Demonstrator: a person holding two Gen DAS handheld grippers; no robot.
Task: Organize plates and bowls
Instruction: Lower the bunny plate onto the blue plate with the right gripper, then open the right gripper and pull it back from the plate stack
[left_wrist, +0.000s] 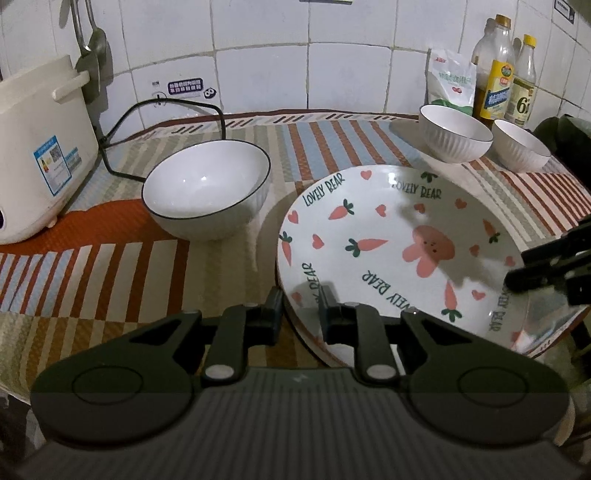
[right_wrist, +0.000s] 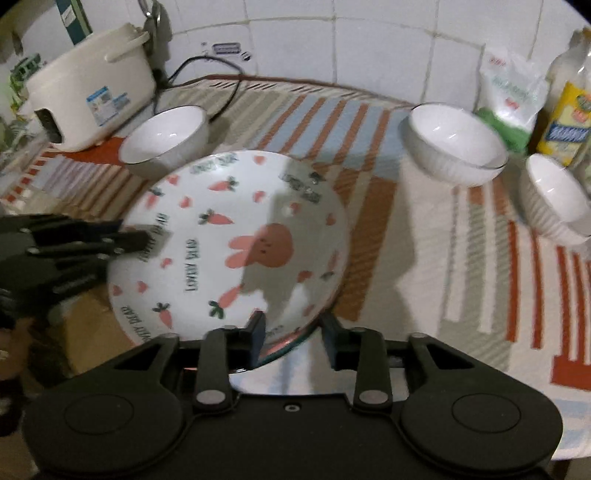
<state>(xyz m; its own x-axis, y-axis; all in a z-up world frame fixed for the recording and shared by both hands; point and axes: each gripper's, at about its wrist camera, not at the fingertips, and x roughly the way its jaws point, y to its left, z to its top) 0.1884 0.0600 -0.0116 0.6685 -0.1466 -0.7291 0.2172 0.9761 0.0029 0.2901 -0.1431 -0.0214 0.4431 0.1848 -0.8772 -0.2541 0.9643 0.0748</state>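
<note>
A white plate (left_wrist: 399, 251) printed with carrots, hearts and a rabbit sits on the striped cloth; a second plate seems to lie under it. My left gripper (left_wrist: 301, 314) has its jaws astride the plate's near-left rim, with a gap between them. My right gripper (right_wrist: 291, 332) straddles the plate (right_wrist: 236, 240) at the opposite rim, also with a gap. Each gripper shows in the other's view, the right one (left_wrist: 517, 277) and the left one (right_wrist: 140, 240). Three white ribbed bowls stand around: one left (left_wrist: 207, 192), two at the back right (left_wrist: 454, 133) (left_wrist: 521, 146).
A cream rice cooker (left_wrist: 37, 147) stands at the left with its black cord (left_wrist: 122, 122) running behind the left bowl. Oil bottles (left_wrist: 498, 74) and a white pouch (left_wrist: 450, 77) stand by the tiled wall at the back right. The cloth's front edge lies near me.
</note>
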